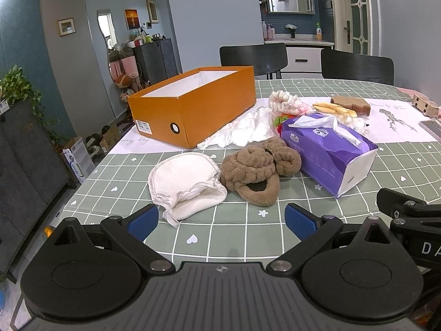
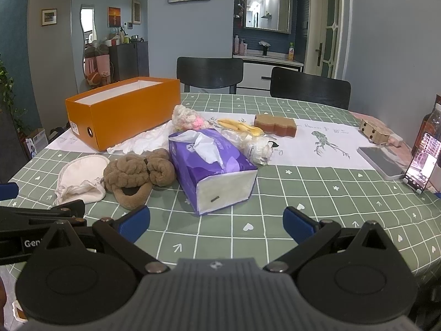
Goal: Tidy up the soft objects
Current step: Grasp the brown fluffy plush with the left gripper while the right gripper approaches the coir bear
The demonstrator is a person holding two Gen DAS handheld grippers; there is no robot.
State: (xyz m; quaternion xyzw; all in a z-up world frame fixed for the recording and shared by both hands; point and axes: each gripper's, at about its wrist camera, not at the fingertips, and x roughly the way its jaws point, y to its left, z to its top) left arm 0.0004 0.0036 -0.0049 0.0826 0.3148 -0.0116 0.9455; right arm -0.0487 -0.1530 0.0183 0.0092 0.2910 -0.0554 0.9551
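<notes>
Left gripper (image 1: 222,222) and right gripper (image 2: 216,222) spread wide, holding nothing, over bare tablecloth (image 2: 275,209); box (image 1: 193,104) interior hidden; pile behind tissue pack (image 2: 212,165) indistinct.

Slipper (image 1: 255,171) between pouch (image 1: 187,184), tissues (image 1: 330,149)

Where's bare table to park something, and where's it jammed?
Free: the checked cloth between tissue pack and phone, and the strip before both open claws. Crowded: the pile from white pouch and brown slipper back to the orange box.
</notes>
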